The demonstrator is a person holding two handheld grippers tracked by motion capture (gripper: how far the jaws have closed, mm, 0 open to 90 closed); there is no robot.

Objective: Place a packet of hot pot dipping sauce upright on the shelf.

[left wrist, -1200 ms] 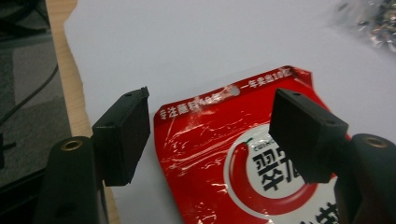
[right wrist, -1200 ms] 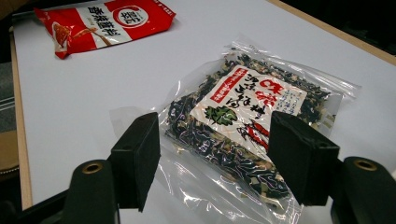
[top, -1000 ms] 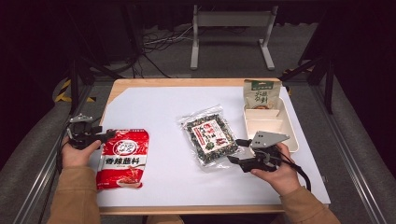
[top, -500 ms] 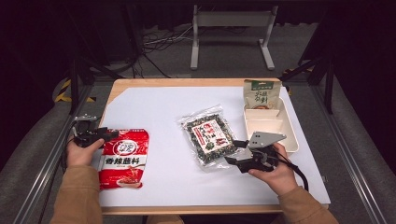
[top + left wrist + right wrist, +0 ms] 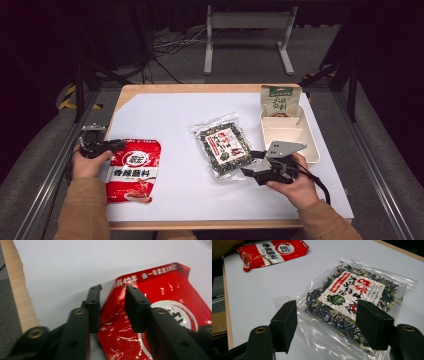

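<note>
1. Presently, the left hand-held gripper (image 5: 117, 145) sits at the top left corner of the glossy red plastic snack pouch (image 5: 132, 170), which lies flat on the white-topped counter (image 5: 165, 112) near its left edge.
2. Left gripper view: jaws parted, straddling the red pouch's (image 5: 160, 302) upper corner, one jaw over the bare white surface, the other over the red film; not clamped on it.
3. Right hand-held gripper (image 5: 250, 163) is low at the lower right corner of the clear plastic bag of dark dried seaweed with a white-and-red label (image 5: 225, 145), mid-counter.
4. Right gripper view: jaws spread wide, the clear bag's (image 5: 352, 297) near edge lying between them; released, nothing gripped.
5. Cream divided plastic tray (image 5: 310, 145) stands just right of the seaweed bag; a green-and-white stand-up pouch (image 5: 280, 101) sits at the tray's far end.
6. Red pouch and seaweed bag lie well apart.
</note>
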